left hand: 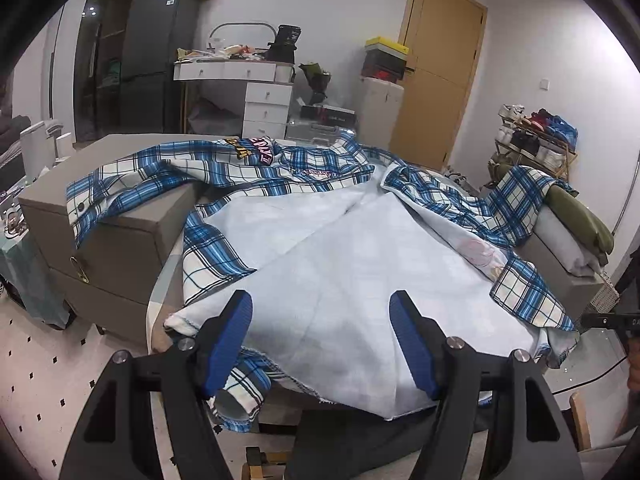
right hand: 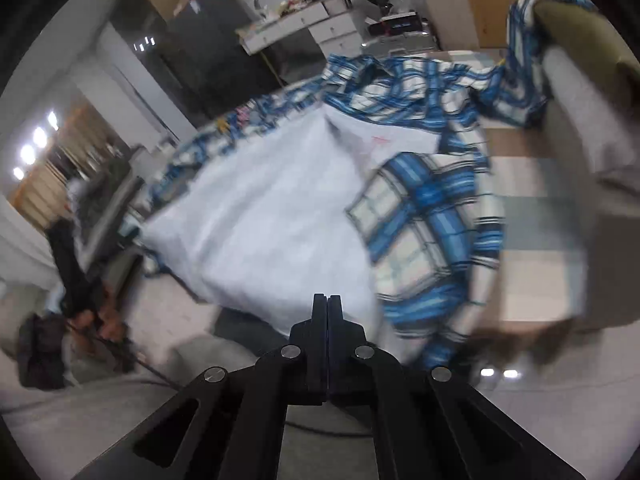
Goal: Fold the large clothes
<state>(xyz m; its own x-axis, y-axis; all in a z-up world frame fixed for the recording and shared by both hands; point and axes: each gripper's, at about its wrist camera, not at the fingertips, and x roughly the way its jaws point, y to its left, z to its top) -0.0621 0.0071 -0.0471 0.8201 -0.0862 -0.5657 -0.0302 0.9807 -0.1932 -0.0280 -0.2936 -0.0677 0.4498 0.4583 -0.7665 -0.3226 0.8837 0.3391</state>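
Blue plaid jacket, lining up, spread on the surface; your left gripper fingers wide over its hem, your right gripper fingers closed, empty.

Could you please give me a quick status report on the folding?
Left gripper open above plaid jacket. Right gripper shut, nothing visibly held. Jacket spread lining-up, unfolded. One sleeve drapes over grey box.

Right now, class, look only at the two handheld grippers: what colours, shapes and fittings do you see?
The left gripper has black angular linkage arms with round silver pivot pins and blue ribbed pads. The right gripper has the same black frame and silver pins.
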